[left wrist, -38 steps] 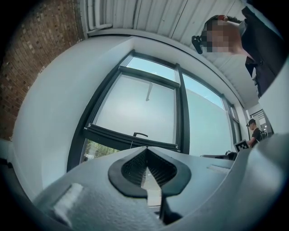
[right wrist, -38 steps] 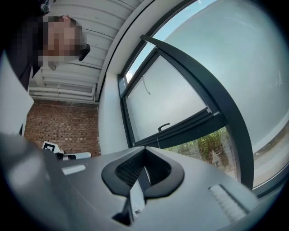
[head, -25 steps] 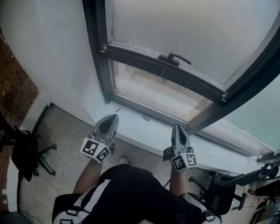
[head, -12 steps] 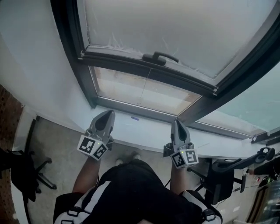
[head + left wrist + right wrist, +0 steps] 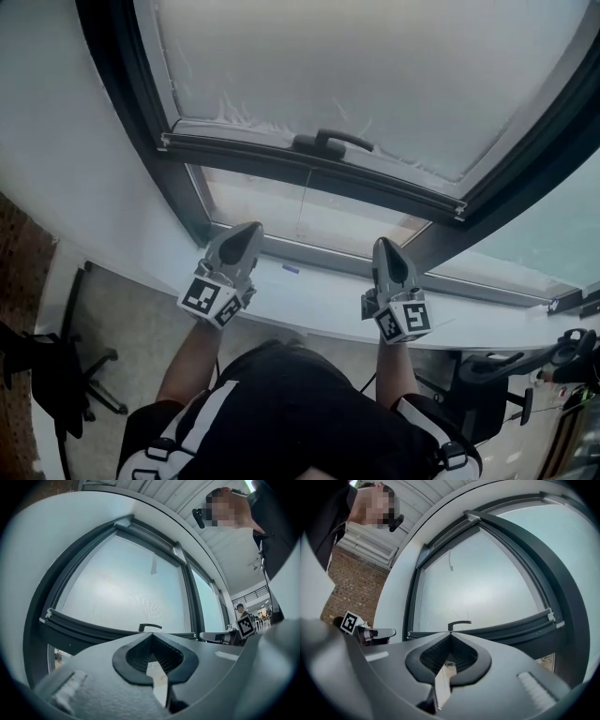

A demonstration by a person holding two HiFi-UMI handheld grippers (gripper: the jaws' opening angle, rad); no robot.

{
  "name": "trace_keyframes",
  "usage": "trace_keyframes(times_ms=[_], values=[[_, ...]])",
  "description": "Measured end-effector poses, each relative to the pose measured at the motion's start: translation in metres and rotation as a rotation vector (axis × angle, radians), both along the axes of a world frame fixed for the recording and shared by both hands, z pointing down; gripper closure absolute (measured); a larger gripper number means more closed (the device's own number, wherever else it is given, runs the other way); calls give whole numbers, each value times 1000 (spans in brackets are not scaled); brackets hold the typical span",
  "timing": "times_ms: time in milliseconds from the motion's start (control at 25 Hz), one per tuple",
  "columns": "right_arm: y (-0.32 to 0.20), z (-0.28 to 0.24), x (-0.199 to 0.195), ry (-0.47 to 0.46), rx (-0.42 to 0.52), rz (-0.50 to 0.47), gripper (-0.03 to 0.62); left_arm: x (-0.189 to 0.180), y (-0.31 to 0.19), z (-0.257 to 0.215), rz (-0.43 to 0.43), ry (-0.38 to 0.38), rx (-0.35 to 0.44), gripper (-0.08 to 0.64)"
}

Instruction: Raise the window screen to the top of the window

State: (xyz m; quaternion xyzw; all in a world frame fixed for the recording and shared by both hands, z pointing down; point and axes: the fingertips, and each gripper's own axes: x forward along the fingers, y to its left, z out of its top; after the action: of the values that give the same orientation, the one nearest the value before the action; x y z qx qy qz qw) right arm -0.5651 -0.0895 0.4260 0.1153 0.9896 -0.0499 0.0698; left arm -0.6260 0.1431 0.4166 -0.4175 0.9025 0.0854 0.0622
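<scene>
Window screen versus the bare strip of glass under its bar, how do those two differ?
The window screen is milky and hides the outside; the glass strip is clear, showing a tan surface beyond. The window screen covers most of the window; the glass strip is a narrow band. The window screen lies above the dark bar with its handle; the glass strip lies below it. Both sit inside the same dark frame.

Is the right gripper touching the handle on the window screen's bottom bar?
Apart. The head view shows the right gripper low by the sill, with a plain gap between it and the handle.
</scene>
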Motion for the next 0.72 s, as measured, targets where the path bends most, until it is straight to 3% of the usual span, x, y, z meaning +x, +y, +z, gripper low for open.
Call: trace_keyframes(times_ms=[240,560,720], values=[[-4,-5,-33,7,74,-61,586,-32,-32,-8,21,-33,-56,557],[-3,9,-61,74,337,-83,546,-70,-66,8,60,-101,-298,557],[17,11,-74,136,471,-67,501,-85,-73,13,65,-169,-501,554]])
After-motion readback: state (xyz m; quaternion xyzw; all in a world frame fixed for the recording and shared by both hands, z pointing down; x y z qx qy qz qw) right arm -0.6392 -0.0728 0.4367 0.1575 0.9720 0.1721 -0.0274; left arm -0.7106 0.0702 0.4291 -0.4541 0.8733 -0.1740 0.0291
